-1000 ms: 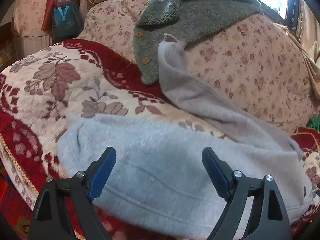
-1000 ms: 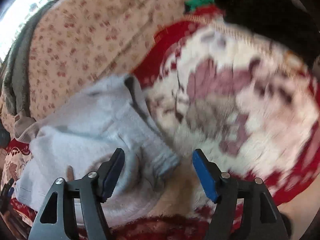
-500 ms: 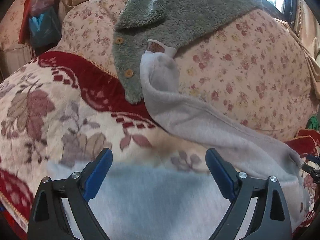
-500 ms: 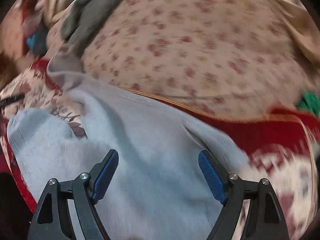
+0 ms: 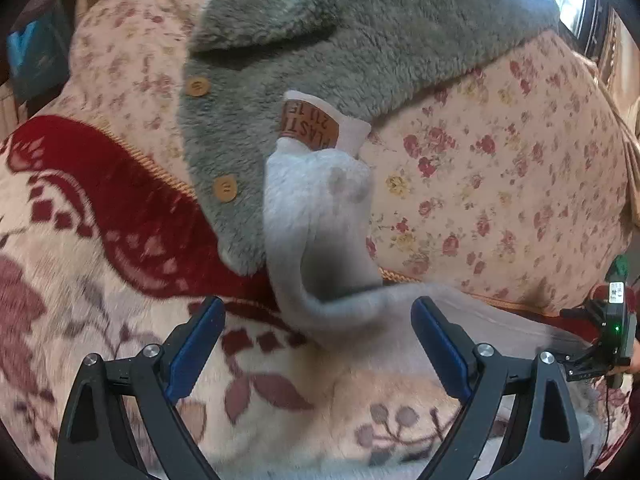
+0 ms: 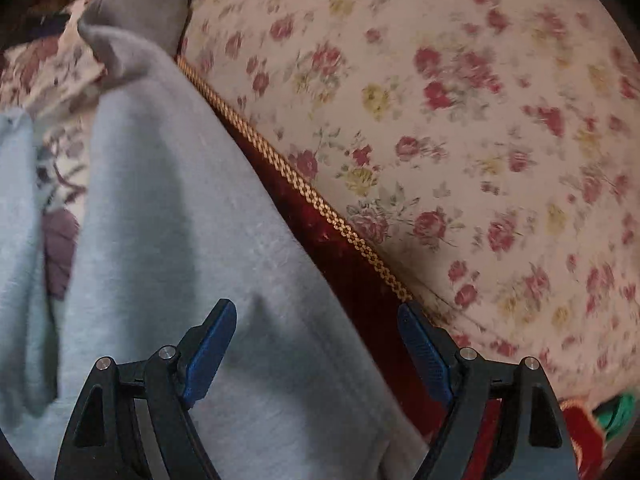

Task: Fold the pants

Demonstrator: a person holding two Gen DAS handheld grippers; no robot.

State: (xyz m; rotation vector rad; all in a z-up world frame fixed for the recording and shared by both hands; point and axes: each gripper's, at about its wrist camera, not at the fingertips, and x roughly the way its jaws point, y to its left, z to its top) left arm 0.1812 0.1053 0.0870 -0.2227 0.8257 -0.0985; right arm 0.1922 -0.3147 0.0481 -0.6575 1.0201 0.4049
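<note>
Light grey-blue fleece pants (image 5: 316, 216) lie on a red and cream flowered blanket (image 5: 80, 264); one leg runs up against the sofa back, its cuff end bearing a brown label (image 5: 310, 124). In the right wrist view the pants (image 6: 168, 240) spread under and ahead of the gripper. My left gripper (image 5: 318, 344) is open and empty, just short of the bent leg. My right gripper (image 6: 318, 348) is open and empty, over the pants' edge beside the blanket's gold trim (image 6: 288, 176). The right gripper's body shows at the left wrist view's right edge (image 5: 612, 332).
A grey fleece jacket with wooden buttons (image 5: 360, 40) hangs over the flowered sofa back (image 5: 500, 184), touching the pant leg. A blue bag (image 5: 32, 56) is at far left. Something green (image 6: 616, 412) lies at the lower right.
My left gripper has moved forward, off the pants' body toward the raised leg. My right gripper has swung left from the blanket to over the pants near the sofa back. Both stayed open.
</note>
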